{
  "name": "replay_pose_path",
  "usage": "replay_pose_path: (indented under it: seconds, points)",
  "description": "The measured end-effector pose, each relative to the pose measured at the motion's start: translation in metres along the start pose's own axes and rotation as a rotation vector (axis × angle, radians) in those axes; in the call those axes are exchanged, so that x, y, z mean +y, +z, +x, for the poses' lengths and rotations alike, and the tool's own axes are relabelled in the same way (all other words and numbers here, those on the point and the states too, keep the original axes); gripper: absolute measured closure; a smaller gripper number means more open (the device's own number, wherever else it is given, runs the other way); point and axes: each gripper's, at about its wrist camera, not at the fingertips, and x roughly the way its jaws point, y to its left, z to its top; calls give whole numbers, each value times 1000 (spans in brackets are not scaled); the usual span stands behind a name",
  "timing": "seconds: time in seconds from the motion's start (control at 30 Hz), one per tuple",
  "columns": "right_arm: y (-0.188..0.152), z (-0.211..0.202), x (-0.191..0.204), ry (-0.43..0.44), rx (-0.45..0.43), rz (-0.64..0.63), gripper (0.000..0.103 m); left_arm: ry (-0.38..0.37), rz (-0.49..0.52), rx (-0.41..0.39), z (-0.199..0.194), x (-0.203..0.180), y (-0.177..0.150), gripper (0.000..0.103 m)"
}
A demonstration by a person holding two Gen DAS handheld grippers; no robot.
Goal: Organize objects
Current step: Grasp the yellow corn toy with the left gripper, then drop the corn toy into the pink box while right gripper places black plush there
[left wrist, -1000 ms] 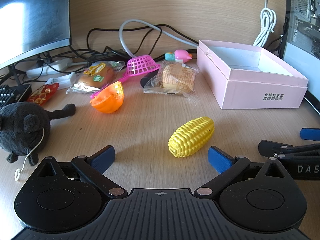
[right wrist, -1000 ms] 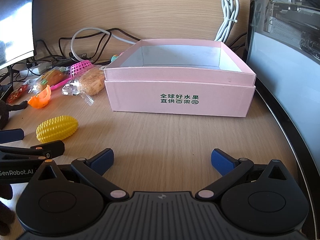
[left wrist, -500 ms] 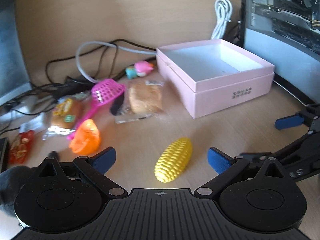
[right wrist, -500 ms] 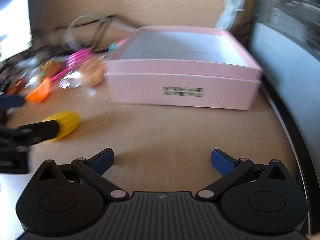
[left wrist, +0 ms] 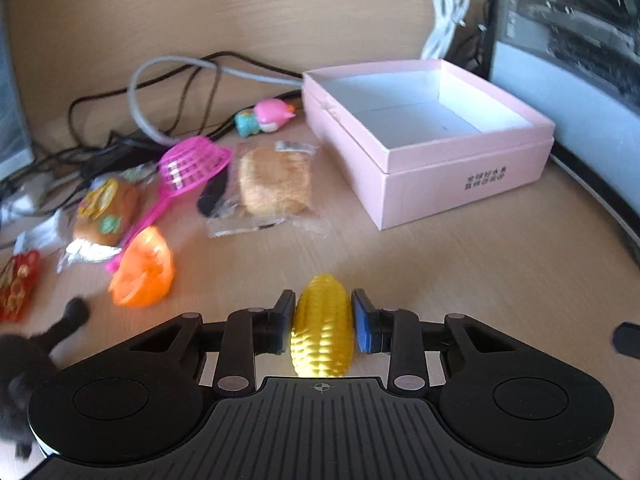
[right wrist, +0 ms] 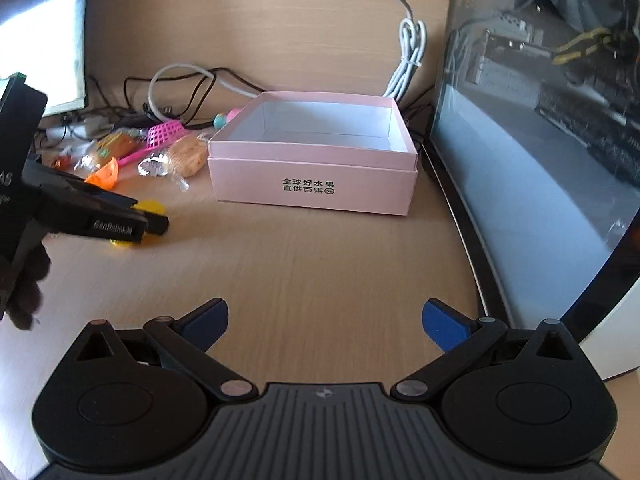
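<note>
Knobbly yellow corn (left wrist: 322,332) between tongs (left wrist: 322,322)

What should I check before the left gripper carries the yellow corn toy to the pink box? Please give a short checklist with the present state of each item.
1. Grip: the left gripper jaws have just closed, and both pads press the corn toy: ok.
2. Corn lifted off the desk: cannot tell.
3. Pink box open, nothing seen inside: ok.
4. Path from corn to box free of objects: ok.
5. Right gripper open, holding nothing, away from the box: ok.
6. Wrapped bread beside the box, not touching it: ok.
</note>
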Motion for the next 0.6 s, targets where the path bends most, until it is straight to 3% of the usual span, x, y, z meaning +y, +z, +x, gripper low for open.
replay_pose_path:
  seconds: [0.17, 0.3, 0.43, 0.5, 0.6]
  points:
    - [22, 8, 19, 97, 13, -23, 0, -18, -175, -51, -70, 39, -27, 69]
    - [42, 22, 81, 239, -16, -145, 0, 128, -366, -80, -133, 98, -67, 69]
    - [62, 27, 172, 429, -69, -261, 0, 326, -540, -24, -183, 164, -119, 69]
    - [74, 32, 222, 506, -91, -297, 0, 372, -594, 3, -198, 186, -139, 69]
    - [85, 50, 287, 527, -91, -327, 0, 396, -648, 12, -212, 208, -159, 69]
